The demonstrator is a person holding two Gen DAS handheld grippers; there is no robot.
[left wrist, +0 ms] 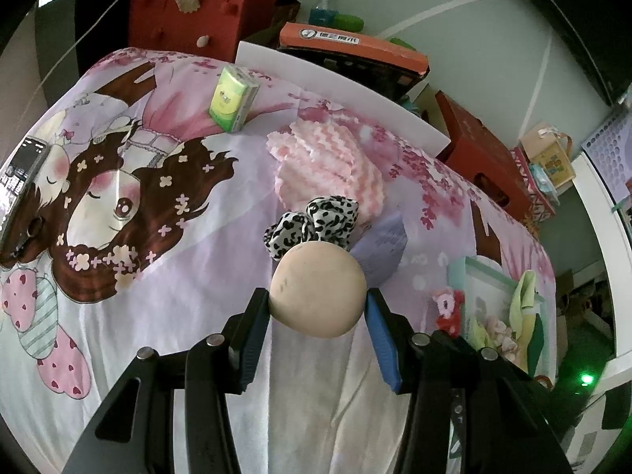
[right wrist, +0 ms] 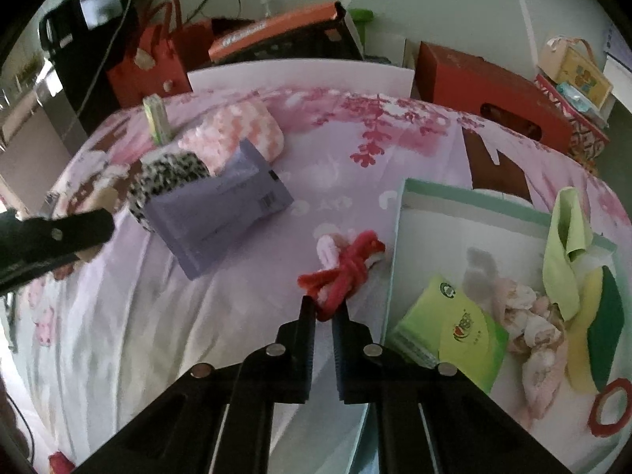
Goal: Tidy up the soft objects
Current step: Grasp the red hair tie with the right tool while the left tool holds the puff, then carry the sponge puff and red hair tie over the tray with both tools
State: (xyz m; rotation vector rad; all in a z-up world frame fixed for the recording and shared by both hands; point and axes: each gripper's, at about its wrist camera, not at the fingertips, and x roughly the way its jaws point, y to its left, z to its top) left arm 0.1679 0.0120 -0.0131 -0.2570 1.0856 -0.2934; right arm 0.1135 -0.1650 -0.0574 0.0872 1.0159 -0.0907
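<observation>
My left gripper (left wrist: 318, 302) is shut on a beige soft ball (left wrist: 318, 290), held above the cartoon-print cloth (left wrist: 158, 316). Behind the ball lie a black-and-white spotted scrunchie (left wrist: 316, 223), a pink-and-white fluffy cloth (left wrist: 328, 166) and a purple packet (left wrist: 381, 247). My right gripper (right wrist: 324, 308) is shut on a red-and-white fuzzy toy (right wrist: 347, 264), just left of a mint-rimmed tray (right wrist: 399, 245). The tray holds a green tissue pack (right wrist: 454, 328), a pink soft toy (right wrist: 529, 328), a yellow-green cloth (right wrist: 565, 245) and a sponge (right wrist: 596, 335). The purple packet (right wrist: 221, 213) and scrunchie (right wrist: 166, 177) lie at left.
A green tissue pack (left wrist: 233, 98) stands at the far side of the table. A phone (left wrist: 19, 173) lies at the left edge. Red bags (left wrist: 197, 12) and boxes (right wrist: 493, 87) stand behind the table. A red tape ring (right wrist: 610, 407) lies in the tray's near corner.
</observation>
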